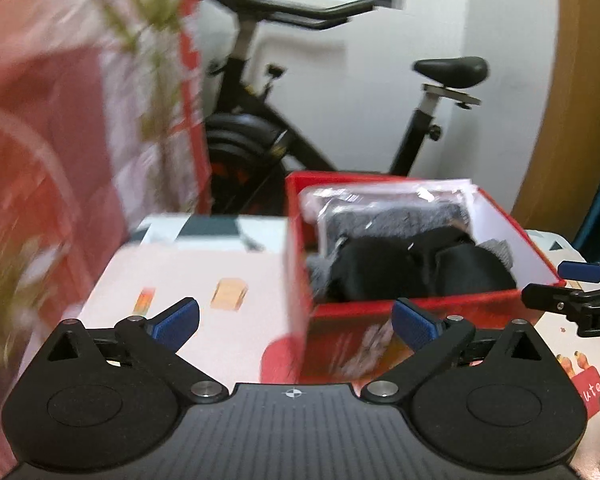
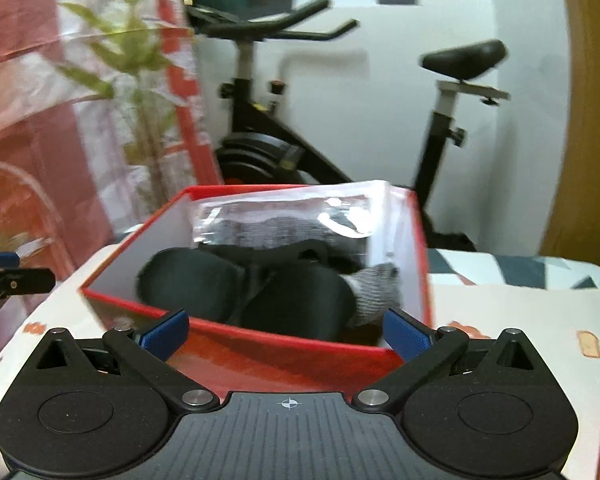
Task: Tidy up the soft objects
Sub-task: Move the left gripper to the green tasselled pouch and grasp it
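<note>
Both claws — left gripper (image 1: 296, 326) and right gripper (image 2: 286, 334) — gape empty. Ahead sits the red cardboard box (image 2: 284, 354) of black and grey soft garments (image 2: 300, 300) — back away level, without clipping its rim.

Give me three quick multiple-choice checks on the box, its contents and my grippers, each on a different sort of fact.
1. Where do the black soft items lie?
A. Inside the red box
B. On the tablecloth beside the box
C. On the exercise bike's saddle

2. What colour are the box's inner walls?
A. Black
B. White
C. Green

3. How does the right gripper stand?
A. Shut on a sock
B. Shut on the box's rim
C. Open, nothing between its pads

Answers:
1. A: the black items sit within the box's walls, in front of a grey item in a clear plastic bag.
2. B: the inner walls show white, while rim and outside are red.
3. C: the blue pads are spread wide apart; the left gripper is likewise open.
</note>
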### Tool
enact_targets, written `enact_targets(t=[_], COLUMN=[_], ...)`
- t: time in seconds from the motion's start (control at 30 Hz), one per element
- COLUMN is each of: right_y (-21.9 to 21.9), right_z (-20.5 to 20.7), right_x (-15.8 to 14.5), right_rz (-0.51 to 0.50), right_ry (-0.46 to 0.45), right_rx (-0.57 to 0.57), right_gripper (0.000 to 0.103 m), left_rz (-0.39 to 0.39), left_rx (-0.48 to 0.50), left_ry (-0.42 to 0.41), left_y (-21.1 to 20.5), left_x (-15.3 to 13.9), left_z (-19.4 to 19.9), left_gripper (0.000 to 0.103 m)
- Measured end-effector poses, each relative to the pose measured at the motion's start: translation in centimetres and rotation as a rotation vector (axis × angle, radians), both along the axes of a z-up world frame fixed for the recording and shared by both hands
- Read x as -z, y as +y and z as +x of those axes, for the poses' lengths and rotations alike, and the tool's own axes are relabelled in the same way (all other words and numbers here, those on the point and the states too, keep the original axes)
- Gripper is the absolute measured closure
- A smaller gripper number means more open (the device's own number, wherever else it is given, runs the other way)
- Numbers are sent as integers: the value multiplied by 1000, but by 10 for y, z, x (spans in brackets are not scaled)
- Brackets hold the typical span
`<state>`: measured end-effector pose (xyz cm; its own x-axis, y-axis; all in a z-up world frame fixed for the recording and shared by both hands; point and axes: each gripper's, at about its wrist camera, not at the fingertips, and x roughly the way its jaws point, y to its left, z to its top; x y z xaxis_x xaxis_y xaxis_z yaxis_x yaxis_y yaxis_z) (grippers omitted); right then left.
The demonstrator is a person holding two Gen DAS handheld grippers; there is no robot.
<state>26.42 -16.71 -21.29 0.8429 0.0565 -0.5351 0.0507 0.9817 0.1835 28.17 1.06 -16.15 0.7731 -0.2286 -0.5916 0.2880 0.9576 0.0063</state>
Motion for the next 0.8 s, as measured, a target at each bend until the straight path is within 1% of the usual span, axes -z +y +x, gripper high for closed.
enact_targets(t=[0.13,0.23,0.4,0.5,0.6,0.67,0.73,0.8], right_y=[22,41,72,90,107,114,118,120], right_z=[-2,-1,4,6,8,8,8,7], right_x=[6,12,30,42,57,63,68,74], right_rz=[-9,-21,-14,-46,-87,-93,-91,-85], right_ry=[-15,-17,27,42,66,84,97,112], right_rx=[-105,-166,-255,-308,-354,-374,-384,-388], right_gripper=[0,0,1,2,5,6,6,7], left_rz=[-48,-56,-84,-106,-126,-132,-141,-154], left_rx=[-81,-128,-235,-285,-307,-307,-301,-302], left_ry=[59,95,130,144,170,175,175,186], left_y=[34,54,85,97,104,106,110,114], left_x=[18,34,55,64,72,76,80,86], left_z=[-22,-37,-49,-52,-51,-52,-51,-50], left_gripper=[0,0,0,0,1,5,19,24])
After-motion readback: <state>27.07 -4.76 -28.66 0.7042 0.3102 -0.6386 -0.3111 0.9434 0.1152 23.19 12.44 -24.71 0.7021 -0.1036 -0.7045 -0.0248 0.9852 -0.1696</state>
